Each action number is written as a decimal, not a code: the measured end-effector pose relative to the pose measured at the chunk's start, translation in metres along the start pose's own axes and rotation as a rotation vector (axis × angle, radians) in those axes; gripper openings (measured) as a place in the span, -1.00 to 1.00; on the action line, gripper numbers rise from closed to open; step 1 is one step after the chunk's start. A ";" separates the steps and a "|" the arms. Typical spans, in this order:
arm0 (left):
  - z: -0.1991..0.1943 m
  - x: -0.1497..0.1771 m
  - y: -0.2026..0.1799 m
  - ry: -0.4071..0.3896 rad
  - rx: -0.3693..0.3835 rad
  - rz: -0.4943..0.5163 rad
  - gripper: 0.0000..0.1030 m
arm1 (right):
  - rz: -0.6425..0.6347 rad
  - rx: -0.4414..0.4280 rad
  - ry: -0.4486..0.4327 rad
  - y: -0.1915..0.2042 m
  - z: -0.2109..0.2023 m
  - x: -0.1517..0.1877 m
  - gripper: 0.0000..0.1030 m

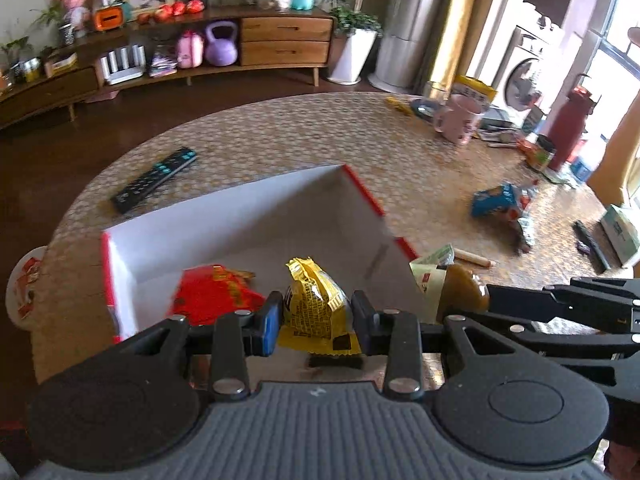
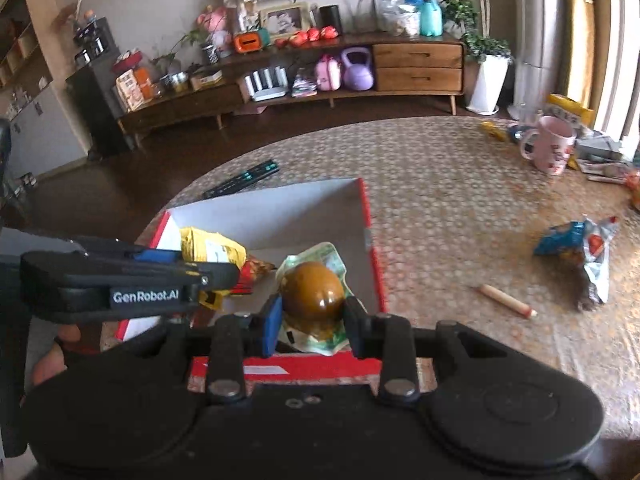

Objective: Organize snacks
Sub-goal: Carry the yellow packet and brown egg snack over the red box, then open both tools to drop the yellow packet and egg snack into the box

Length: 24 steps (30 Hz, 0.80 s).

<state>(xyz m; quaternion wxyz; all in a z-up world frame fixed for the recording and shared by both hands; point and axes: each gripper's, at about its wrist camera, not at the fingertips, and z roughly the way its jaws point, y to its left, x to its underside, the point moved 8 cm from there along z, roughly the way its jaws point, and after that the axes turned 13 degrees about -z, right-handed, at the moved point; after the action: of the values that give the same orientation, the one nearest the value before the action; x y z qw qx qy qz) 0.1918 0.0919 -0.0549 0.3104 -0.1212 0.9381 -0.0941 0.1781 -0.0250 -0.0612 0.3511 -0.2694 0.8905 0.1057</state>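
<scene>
Beside our left gripper (image 1: 316,316), clamped on a yellow packet (image 1: 314,304), our right gripper (image 2: 310,320) pinches a brown-domed snack (image 2: 314,294) over the box (image 2: 366,216); a wooden stick (image 2: 507,301) lies right.

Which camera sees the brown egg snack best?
The right wrist view: the brown egg snack sits front and centre, held in the right gripper over the red box. The left wrist view shows only part of it at the side.
</scene>
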 end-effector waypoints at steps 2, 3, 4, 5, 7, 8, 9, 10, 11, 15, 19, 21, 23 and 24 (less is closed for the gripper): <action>0.003 -0.003 0.013 -0.004 -0.024 -0.009 -0.30 | -0.008 -0.002 0.014 0.006 0.011 -0.003 -0.38; 0.006 -0.005 0.020 -0.002 -0.035 -0.017 -0.30 | -0.011 -0.004 0.021 0.010 0.016 -0.004 -0.38; 0.008 -0.006 0.026 0.000 -0.043 -0.027 -0.30 | -0.016 -0.008 0.027 0.013 0.021 -0.004 -0.38; 0.011 -0.007 0.032 0.002 -0.053 -0.035 -0.30 | -0.020 -0.009 0.033 0.016 0.026 -0.005 -0.38; 0.017 -0.010 0.044 0.004 -0.077 -0.048 -0.30 | -0.026 -0.012 0.050 0.021 0.036 -0.004 -0.38; 0.021 -0.011 0.049 0.007 -0.089 -0.053 -0.30 | -0.030 -0.014 0.058 0.023 0.041 -0.003 -0.38; 0.024 -0.012 0.055 0.015 -0.097 -0.061 -0.30 | -0.033 -0.015 0.065 0.026 0.046 -0.003 -0.38; 0.028 -0.011 0.059 0.027 -0.102 -0.068 -0.30 | -0.036 -0.017 0.076 0.029 0.052 -0.002 -0.38; 0.032 -0.010 0.063 0.038 -0.105 -0.073 -0.30 | -0.040 -0.021 0.085 0.032 0.058 -0.002 -0.38; 0.044 -0.001 0.072 0.073 -0.125 -0.048 -0.30 | -0.067 -0.028 0.115 0.042 0.077 0.003 -0.38; 0.055 0.012 0.071 0.107 -0.124 -0.040 -0.30 | -0.075 -0.037 0.147 0.047 0.092 0.009 -0.38; 0.059 0.018 0.069 0.123 -0.111 -0.041 -0.30 | -0.068 -0.045 0.163 0.048 0.096 0.013 -0.38; 0.064 0.022 0.066 0.136 -0.105 -0.041 -0.30 | -0.076 -0.043 0.178 0.048 0.099 0.015 -0.38; 0.066 0.023 0.065 0.143 -0.103 -0.040 -0.30 | -0.081 -0.040 0.185 0.048 0.100 0.016 -0.38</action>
<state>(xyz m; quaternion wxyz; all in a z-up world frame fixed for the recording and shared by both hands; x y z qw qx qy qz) 0.2029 0.1405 -0.1365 0.2340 -0.1489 0.9589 -0.0604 0.1988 0.0459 -0.1455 0.2660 -0.3208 0.9052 0.0836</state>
